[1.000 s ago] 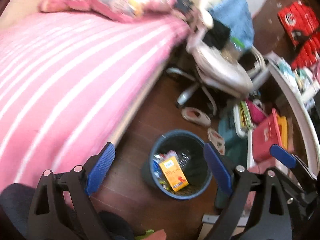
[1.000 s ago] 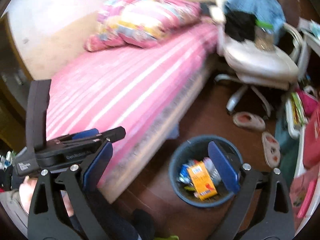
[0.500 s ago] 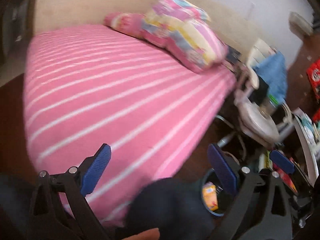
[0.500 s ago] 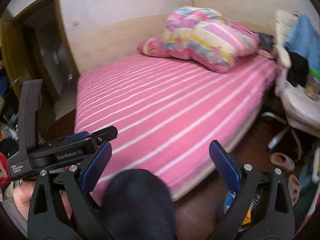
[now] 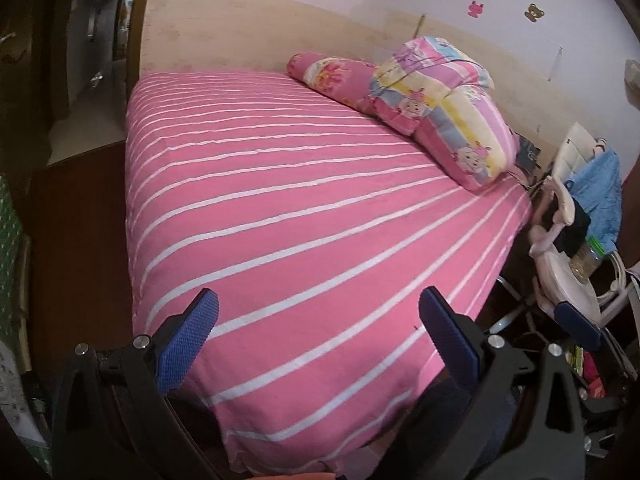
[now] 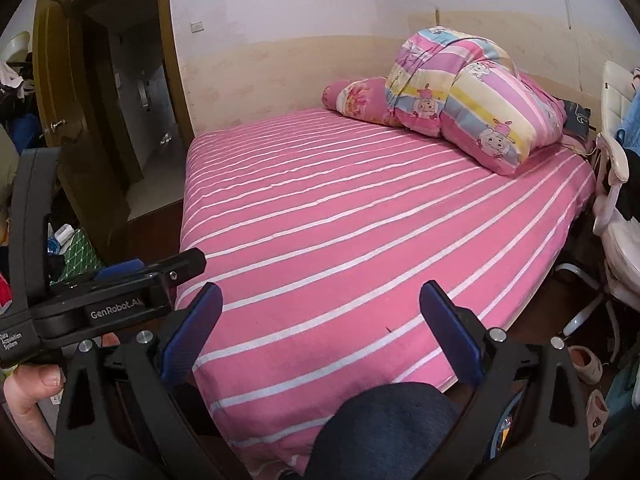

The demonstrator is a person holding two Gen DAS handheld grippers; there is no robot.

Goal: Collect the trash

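Trash is hidden here; the pink white-striped bed (image 5: 304,216) fills both views. The left gripper (image 5: 318,332) and right gripper (image 6: 320,328) hover spread wide, holding nothing.

- The left wrist view looks from near the foot corner of the bed (image 5: 304,208), facing along it toward the pillows (image 5: 436,108).
- The right wrist view faces likewise, beside it.
- Both share bed, pillows, wall (image 6: 304,12) and chair (image 6: 616,216).
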